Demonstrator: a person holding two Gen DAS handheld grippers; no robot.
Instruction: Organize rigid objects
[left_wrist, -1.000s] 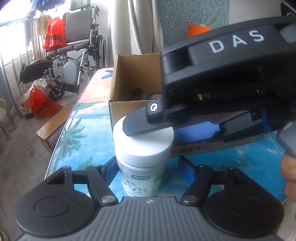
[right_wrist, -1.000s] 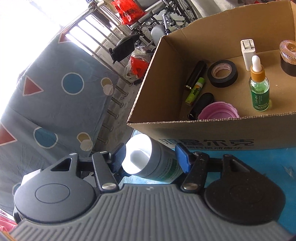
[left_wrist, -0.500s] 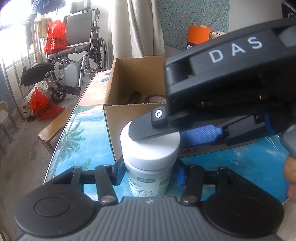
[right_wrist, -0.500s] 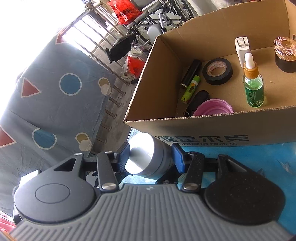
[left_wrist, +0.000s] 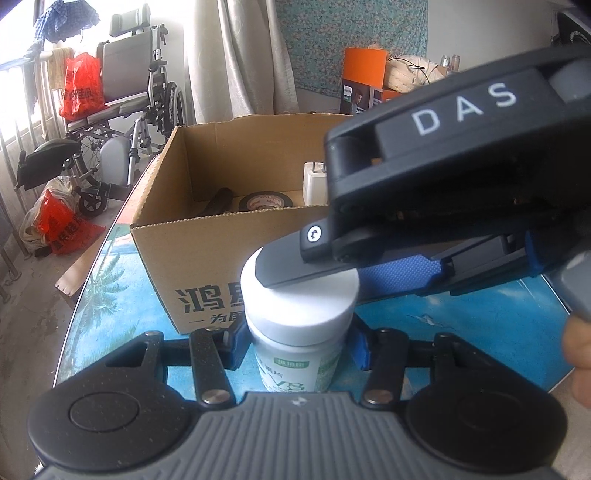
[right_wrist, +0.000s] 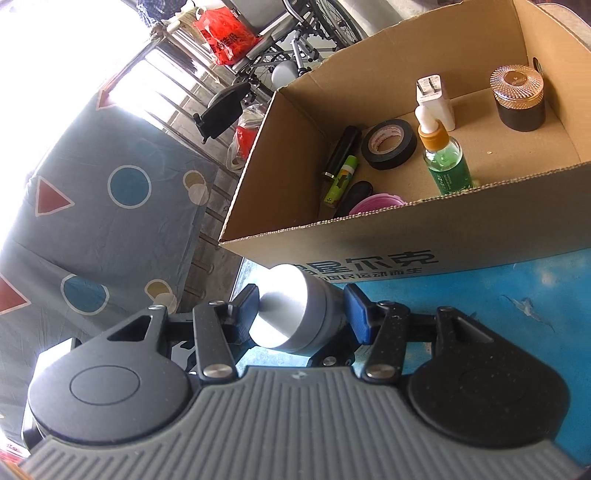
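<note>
Both my grippers clamp the white-capped bottle (left_wrist: 301, 321): left gripper (left_wrist: 297, 341) on its body, right gripper (right_wrist: 301, 310) on its cap. Its long axis stands upright. The cardboard box (right_wrist: 424, 236) lies at 12 o'clock, just beyond.

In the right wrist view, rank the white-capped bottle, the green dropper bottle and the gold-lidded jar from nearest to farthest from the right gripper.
1. White-capped bottle: between the right gripper's fingers, outside the cardboard box.
2. Green dropper bottle: inside the box, upright by its near wall.
3. Gold-lidded jar: inside the box, at the far right corner.
</note>
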